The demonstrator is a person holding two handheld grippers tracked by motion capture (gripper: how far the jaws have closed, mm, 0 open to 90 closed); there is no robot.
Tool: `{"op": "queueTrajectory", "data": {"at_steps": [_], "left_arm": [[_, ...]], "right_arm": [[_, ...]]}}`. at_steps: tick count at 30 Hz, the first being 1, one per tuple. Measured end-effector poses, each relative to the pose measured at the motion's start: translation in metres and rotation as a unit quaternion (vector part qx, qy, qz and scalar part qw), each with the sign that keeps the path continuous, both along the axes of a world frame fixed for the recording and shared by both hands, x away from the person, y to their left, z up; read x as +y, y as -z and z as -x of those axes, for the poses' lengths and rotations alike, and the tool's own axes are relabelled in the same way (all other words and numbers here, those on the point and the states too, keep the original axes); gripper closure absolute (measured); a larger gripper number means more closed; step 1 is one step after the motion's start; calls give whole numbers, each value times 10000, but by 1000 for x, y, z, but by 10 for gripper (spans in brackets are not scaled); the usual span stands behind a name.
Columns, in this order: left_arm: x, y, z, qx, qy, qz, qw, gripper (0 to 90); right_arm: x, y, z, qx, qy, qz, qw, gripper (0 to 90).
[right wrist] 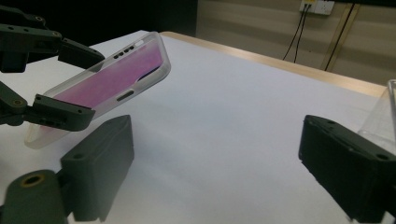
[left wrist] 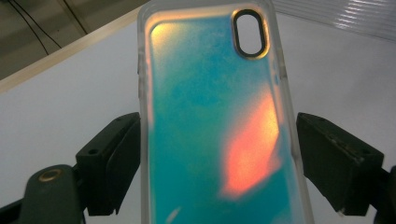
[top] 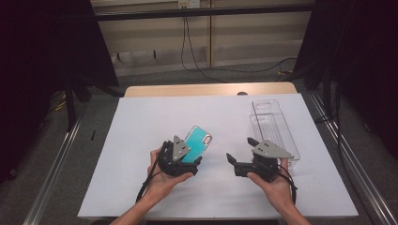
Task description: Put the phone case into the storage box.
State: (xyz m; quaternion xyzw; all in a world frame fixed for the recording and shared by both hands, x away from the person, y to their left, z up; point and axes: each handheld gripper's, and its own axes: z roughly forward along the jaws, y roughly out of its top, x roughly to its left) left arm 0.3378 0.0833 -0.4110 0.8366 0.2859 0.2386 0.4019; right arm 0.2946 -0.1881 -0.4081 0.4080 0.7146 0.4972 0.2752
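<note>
A clear-rimmed phone case with a shimmering teal back is held up off the white table sheet, tilted, camera cutout at its far end. My left gripper is shut on it, one jaw on each long edge. In the left gripper view the phone case stands between the two black jaws. To its right my right gripper is open with nothing between its jaws and points left toward the case. The right gripper view has the phone case at upper left, clamped by the left gripper, apart from my right gripper.
A long clear plastic tray lies on the sheet at the right, just beyond my right hand; its corner shows at the right edge of the right gripper view. The wooden table edge runs along the back, with dark curtains and stands at both sides.
</note>
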Motion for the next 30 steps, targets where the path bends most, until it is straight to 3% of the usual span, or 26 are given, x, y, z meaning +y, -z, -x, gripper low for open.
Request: {"op": "queueTrajectory", "data": {"at_steps": [3, 8, 12, 15, 22, 27, 30], "left_arm": [[-1, 1, 0, -48, -4, -21, 10000, 170], [-4, 1, 2, -197, 18, -151, 9997, 170], [-6, 1, 2, -225, 25, -150, 9996, 170], [-7, 0, 2, -352, -3, -80, 9993, 170], [-17, -1, -4, -688, -80, -94, 9976, 170], [-23, 2, -9, -876, -130, -159, 9959, 170], [-27, 3, -11, -982, -208, -113, 9949, 170]], "right_arm": [[3, -2, -3, 68, -40, -30, 10000, 108], [8, -7, -11, 479, -56, -255, 9985, 110], [13, -11, -15, 638, -48, -144, 9978, 110], [17, -14, -19, 941, -102, 167, 9954, 107], [22, -23, -29, 980, -25, 301, 9947, 127], [20, -26, -39, 1047, -256, 136, 9941, 133], [21, -26, -42, 1099, -247, 209, 9934, 130]]}}
